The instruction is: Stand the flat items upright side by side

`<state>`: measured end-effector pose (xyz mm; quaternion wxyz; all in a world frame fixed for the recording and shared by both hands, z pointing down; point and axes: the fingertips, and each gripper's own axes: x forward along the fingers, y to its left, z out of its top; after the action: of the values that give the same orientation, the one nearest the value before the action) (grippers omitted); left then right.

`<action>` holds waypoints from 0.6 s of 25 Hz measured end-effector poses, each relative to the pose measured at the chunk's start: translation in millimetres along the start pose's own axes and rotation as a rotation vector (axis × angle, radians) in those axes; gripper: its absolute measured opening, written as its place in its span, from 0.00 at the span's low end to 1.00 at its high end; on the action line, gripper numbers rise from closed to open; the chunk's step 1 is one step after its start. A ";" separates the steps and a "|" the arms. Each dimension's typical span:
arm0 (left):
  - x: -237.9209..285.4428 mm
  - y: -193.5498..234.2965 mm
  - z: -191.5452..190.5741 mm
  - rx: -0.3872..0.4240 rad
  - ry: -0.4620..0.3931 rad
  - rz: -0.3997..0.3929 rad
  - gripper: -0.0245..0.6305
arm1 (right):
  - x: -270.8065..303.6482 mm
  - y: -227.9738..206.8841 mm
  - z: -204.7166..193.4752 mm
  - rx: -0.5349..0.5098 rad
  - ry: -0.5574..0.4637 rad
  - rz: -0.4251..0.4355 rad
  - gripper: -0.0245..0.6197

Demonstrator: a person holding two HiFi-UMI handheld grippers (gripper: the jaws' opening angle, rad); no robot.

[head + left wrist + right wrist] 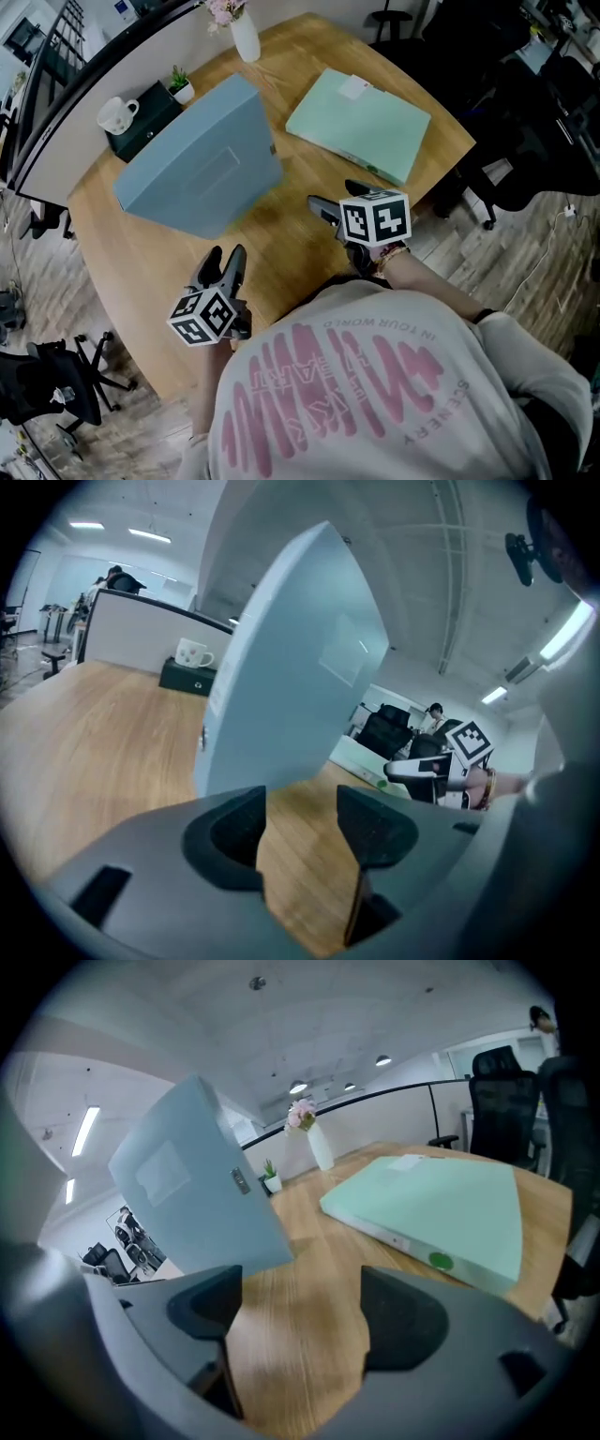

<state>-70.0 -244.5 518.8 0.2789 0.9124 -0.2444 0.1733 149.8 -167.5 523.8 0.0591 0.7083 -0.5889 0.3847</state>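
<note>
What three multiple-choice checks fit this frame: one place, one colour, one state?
1. Where does the white mug stand?
A. on the dark box
B. on a chair
C. on the floor

2. What colour is the folder lying flat?
A. red
B. pale green
C. yellow

3. What state is the blue folder in?
A. lying flat
B. clamped between jaws
C. standing on edge, untouched

Answers:
1 A: the head view shows the mug on top of the dark box at the table's far edge.
2 B: its broad pale green face lies on the wood.
3 C: it stands on the table, while the left tool and right tool are short of it, jaws apart over bare wood.
</note>
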 end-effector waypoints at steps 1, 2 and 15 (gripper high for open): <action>5.8 -11.5 0.3 0.007 0.000 -0.008 0.41 | -4.6 -9.4 2.2 0.010 -0.007 -0.003 0.66; 11.4 -23.3 1.6 0.016 -0.002 -0.013 0.41 | -9.5 -19.2 4.9 0.017 -0.016 -0.007 0.66; 94.7 -182.3 -2.5 -0.176 -0.138 0.009 0.47 | -108.2 -215.5 43.3 0.043 -0.068 -0.003 0.69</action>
<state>106.2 -143.9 486.4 0.3397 0.8931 -0.2811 0.0893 358.8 -40.9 506.7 0.0245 0.7230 -0.5810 0.3731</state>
